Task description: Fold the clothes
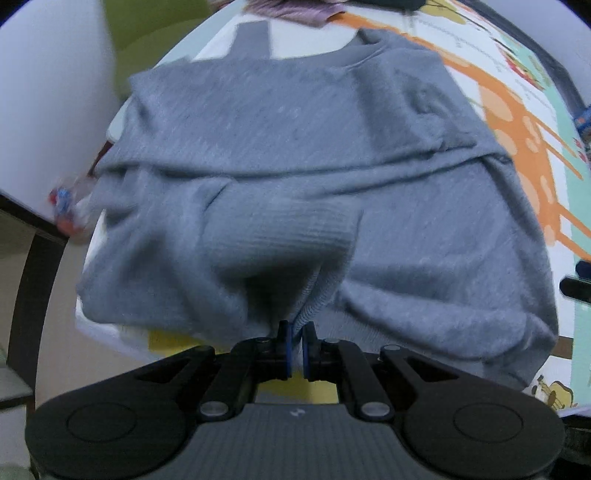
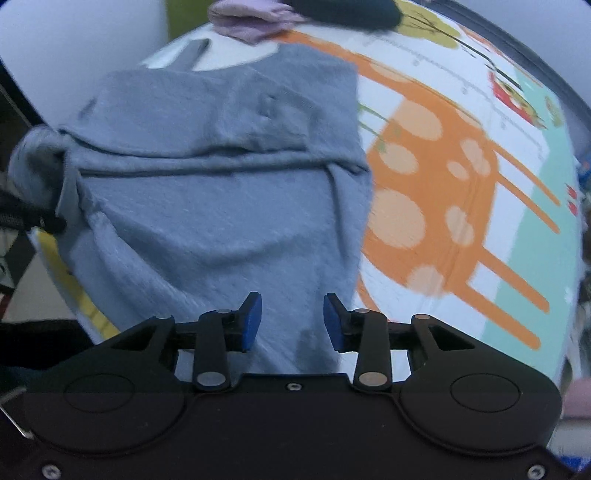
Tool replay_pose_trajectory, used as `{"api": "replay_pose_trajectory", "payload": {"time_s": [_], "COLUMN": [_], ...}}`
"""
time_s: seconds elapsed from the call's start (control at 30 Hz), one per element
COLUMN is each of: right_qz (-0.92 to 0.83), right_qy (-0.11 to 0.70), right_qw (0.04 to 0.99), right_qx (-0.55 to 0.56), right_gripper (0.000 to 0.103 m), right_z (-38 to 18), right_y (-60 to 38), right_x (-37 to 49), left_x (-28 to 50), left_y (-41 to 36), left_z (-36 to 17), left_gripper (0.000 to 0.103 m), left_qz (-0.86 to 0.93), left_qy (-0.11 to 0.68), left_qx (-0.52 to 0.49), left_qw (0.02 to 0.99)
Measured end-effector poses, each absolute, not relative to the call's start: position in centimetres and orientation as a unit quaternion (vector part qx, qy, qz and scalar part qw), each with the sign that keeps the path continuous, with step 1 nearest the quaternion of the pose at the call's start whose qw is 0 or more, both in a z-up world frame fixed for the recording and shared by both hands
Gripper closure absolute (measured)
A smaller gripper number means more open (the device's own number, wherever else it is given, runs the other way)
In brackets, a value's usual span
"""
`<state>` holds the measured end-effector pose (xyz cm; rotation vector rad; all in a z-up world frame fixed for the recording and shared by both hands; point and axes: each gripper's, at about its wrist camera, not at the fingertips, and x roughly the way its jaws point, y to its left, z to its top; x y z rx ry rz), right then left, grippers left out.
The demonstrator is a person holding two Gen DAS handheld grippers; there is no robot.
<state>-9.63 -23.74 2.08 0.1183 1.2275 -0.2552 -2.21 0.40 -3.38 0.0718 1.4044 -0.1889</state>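
Observation:
A grey knit sweater (image 1: 295,147) lies spread on a patterned mat, neckline at the far end, with a fold running across its middle. My left gripper (image 1: 296,326) is shut on the sweater's ribbed cuff (image 1: 288,236), and the sleeve bulges up from the pads. In the right wrist view the same sweater (image 2: 207,206) fills the left half. My right gripper (image 2: 291,306) hovers over its near edge, open, with only cloth far below the blue pads (image 2: 253,321). At the left edge a bunch of grey fabric (image 2: 33,162) sits by a dark gripper part.
The mat (image 2: 443,166) carries a large orange spotted animal print and reaches out to the right. A pinkish garment (image 2: 251,18) and a dark one (image 2: 351,11) lie at the far end. A white panel (image 1: 48,110) stands on the left, with floor below it.

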Motion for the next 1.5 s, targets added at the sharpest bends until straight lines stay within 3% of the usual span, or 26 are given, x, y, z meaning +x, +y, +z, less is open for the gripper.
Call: {"api": "replay_pose_trajectory", "payload": {"time_s": [0.27,0.77,1.17,1.37,1.5], "right_qz": [-0.046,0.021,0.133,0.166,0.177], "right_qy": [0.58,0.569,0.545,0.536,0.534], "right_qw": [0.812,0.822,0.828,0.828,0.826], "right_qx": [0.037,0.024,0.023,-0.002,-0.004], "right_gripper": [0.067,0.065,0.055,0.044,0.044], "right_z": [0.5,0.0,1.5,0.8,-0.3], "right_y": [-21.7,-19.0,-13.8,-10.0,-8.0], "right_x": [-7.0,-3.0,-2.1,-1.2,0.1], "left_x": [-7.2,-9.0,-5.4,-4.0,-3.1], "left_y": [3.9,8.4,8.5,8.8,9.3], "left_z": [-4.2,0.5,3.0,3.9,3.7], "left_gripper": [0.092,0.053,0.047,0.041,0.04], "left_qz": [-0.005,0.075,0.05,0.036,0.034], "left_qy": [0.655,0.599,0.568,0.553,0.553], "left_qx": [-0.009,-0.052,-0.071,-0.075,-0.075], "left_qw": [0.755,0.795,0.818,0.829,0.829]}}
